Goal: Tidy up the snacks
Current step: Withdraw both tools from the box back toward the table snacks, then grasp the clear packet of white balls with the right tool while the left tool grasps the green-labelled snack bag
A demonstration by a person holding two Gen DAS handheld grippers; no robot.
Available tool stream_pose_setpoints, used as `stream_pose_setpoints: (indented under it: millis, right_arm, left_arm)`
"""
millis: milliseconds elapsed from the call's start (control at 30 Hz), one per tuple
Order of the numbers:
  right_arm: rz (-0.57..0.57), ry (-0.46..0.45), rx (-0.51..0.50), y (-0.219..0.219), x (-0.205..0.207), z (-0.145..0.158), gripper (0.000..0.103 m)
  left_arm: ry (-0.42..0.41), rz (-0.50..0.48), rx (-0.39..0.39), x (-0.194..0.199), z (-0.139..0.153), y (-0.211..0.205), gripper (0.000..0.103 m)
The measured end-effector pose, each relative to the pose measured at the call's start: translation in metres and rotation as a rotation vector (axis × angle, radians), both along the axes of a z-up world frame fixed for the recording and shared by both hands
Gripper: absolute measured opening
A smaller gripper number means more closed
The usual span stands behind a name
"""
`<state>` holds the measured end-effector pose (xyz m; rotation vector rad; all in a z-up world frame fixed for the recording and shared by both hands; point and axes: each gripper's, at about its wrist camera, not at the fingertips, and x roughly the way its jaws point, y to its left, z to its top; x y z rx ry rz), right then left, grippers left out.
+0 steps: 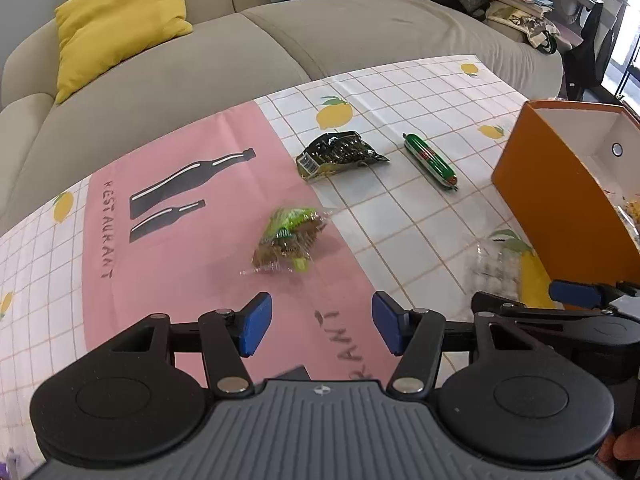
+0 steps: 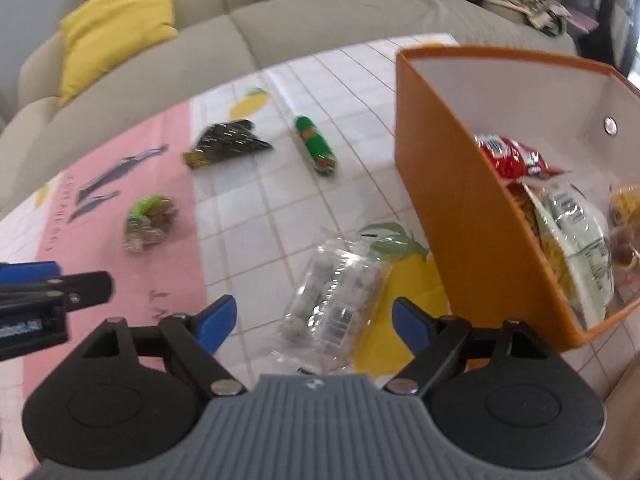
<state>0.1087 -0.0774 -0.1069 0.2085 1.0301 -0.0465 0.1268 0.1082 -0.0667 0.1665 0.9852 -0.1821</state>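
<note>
Two hand-held grippers hang side by side over a surface (image 1: pixel 420 208) covered with a lemon-print cloth and a pink mat, both tilted downward toward loose snacks.

The left hand-held gripper (image 1: pixel 322 322) has its blue pads spread apart with nothing between them. Just ahead of it, slightly to its left, a green-and-brown clear wrapper (image 1: pixel 286 238) lies on the pink mat, likely its next pick. Farther ahead sits a dark crumpled packet (image 1: pixel 338 154), and to the right of that a green sausage-shaped stick (image 1: pixel 430 160).

The right hand-held gripper (image 2: pixel 314 322) also stands wide open and grips nothing. A clear packet of pale round sweets (image 2: pixel 334 300) lies directly ahead of it, lined up with the gap between the pads but not touched by them, so this looks like an approach to grasp. Close on its right stands an orange box (image 2: pixel 460 200), already holding a red bag (image 2: pixel 510 158) and a white-green packet (image 2: pixel 576 240); it seems to be the collecting place, with four snacks left outside.
</note>
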Motion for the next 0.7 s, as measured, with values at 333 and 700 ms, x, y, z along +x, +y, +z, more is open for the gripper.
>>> stream_pose_setpoints:
  millis: [333, 700]
  right_arm:
    - [0.030, 0.050, 0.014, 0.012, 0.030, -0.030, 0.079]
    - [0.353, -0.050, 0.017, 0.040, 0.054, -0.034, 0.073]
  left_arm:
    - [0.000, -0.009, 0.009, 0.036, -0.028, 0.011, 0.070]
    - [0.013, 0.003, -0.029, 0.067, -0.043, 0.023, 0.071]
